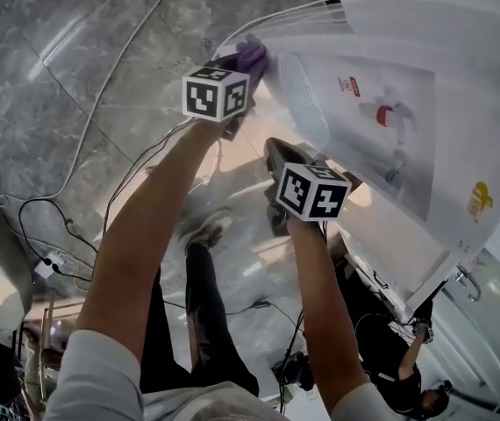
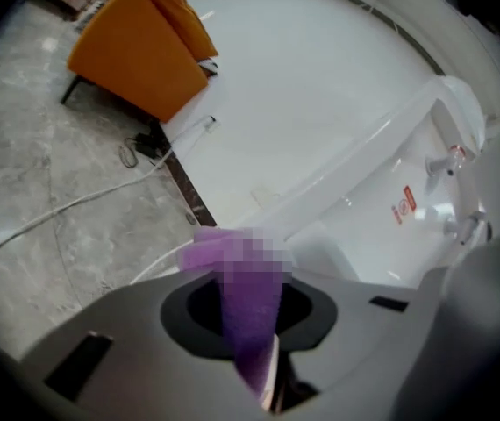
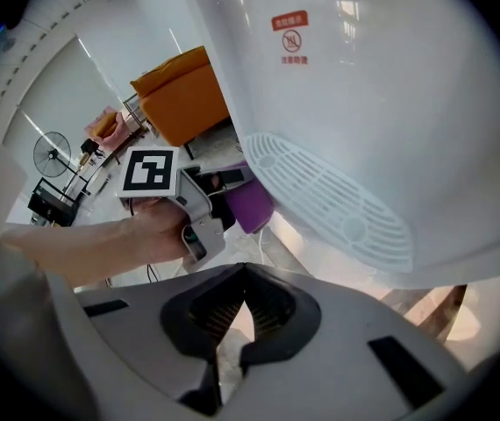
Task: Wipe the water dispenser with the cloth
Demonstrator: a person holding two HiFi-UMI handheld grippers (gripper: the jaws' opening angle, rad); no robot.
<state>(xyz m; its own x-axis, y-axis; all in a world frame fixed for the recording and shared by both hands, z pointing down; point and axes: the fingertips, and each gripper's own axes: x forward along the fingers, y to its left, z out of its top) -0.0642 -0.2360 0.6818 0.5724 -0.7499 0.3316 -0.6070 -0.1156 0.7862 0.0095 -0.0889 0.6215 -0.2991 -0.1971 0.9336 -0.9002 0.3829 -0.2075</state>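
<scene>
The right gripper (image 3: 243,274) hangs nearest, jaws together on nothing, just below the white water dispenser (image 3: 364,103) and its ribbed grille (image 3: 329,191). Beyond it, the left gripper (image 2: 250,310) is clamped on the purple cloth (image 1: 252,58), which touches the dispenser's corner edge beside the grille. Past that edge lies open marble floor (image 1: 75,77), crossed by a white cable (image 1: 101,90).

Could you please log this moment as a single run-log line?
left gripper: shut on purple cloth | cloth: against water dispenser by drip grille | right gripper: shut, empty
</scene>
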